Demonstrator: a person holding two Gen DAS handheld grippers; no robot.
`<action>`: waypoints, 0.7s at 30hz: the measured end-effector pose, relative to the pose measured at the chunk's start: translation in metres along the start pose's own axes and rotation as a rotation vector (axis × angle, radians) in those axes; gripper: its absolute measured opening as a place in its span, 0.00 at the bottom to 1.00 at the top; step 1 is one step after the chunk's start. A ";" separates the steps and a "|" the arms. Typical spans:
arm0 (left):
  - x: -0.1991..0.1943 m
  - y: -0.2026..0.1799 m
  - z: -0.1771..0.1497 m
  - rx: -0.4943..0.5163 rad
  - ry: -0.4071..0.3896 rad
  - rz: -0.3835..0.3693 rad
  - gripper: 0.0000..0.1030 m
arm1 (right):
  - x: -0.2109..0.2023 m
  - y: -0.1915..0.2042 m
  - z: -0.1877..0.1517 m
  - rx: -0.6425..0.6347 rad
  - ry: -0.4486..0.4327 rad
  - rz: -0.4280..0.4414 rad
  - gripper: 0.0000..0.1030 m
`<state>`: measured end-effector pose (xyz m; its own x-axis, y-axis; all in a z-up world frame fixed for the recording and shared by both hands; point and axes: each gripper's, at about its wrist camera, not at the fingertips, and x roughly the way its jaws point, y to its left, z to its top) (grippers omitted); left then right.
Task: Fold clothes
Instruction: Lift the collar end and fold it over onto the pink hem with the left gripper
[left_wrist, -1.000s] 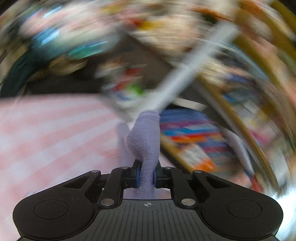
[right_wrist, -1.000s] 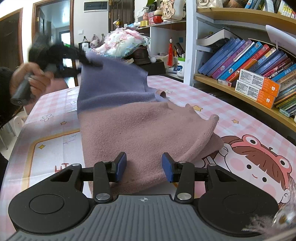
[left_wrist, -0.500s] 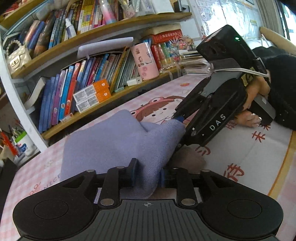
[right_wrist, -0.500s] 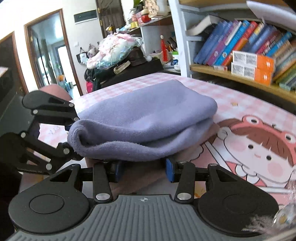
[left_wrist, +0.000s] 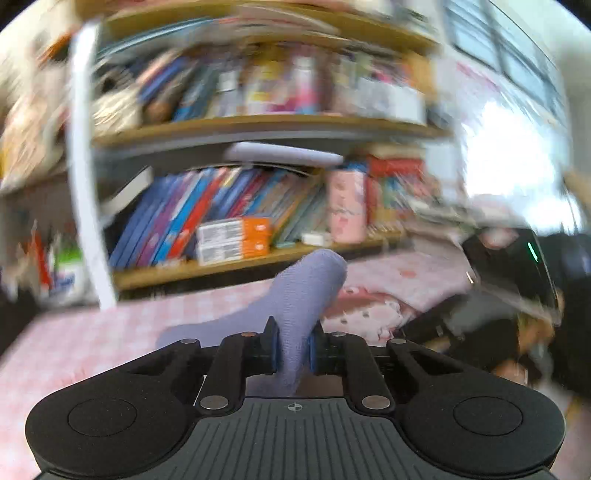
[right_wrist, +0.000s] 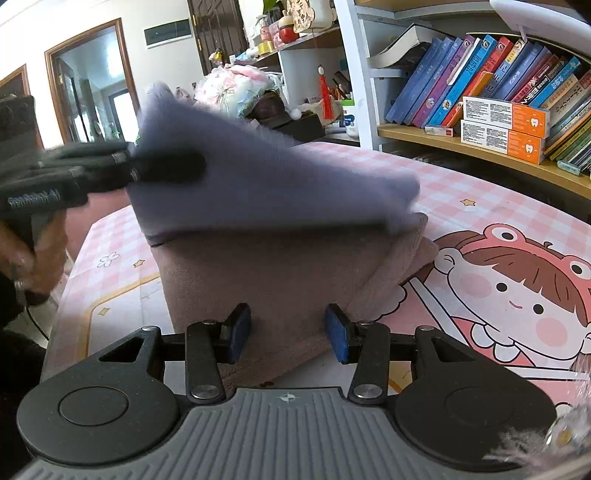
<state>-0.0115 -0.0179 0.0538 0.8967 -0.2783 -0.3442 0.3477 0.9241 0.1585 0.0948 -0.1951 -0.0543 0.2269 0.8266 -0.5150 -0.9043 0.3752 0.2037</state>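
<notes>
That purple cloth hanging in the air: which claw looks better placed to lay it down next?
The left claw, probably: it is shut on the purple cloth. The right claw is open, gripping nothing, over the pink cloth.

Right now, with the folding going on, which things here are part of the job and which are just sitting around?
Part of the job:
- purple cloth, lifted by the left gripper
- mauve cloth on the table
- right gripper, open over the mauve cloth

Just lying about:
- books on the shelf
- orange boxes
- pink cup
</notes>
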 end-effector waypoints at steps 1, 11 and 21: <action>0.003 -0.010 -0.003 0.054 0.032 -0.011 0.15 | 0.000 0.000 0.000 0.000 0.000 0.001 0.42; 0.009 -0.050 -0.035 0.251 0.160 -0.107 0.40 | -0.044 -0.019 -0.005 0.030 -0.057 -0.111 0.51; -0.038 -0.028 -0.022 0.116 0.064 -0.313 0.59 | -0.057 -0.019 -0.022 0.334 -0.199 -0.141 0.57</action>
<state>-0.0608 -0.0275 0.0422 0.7236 -0.5235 -0.4498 0.6356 0.7595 0.1387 0.0906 -0.2589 -0.0473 0.4353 0.8099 -0.3932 -0.6994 0.5792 0.4186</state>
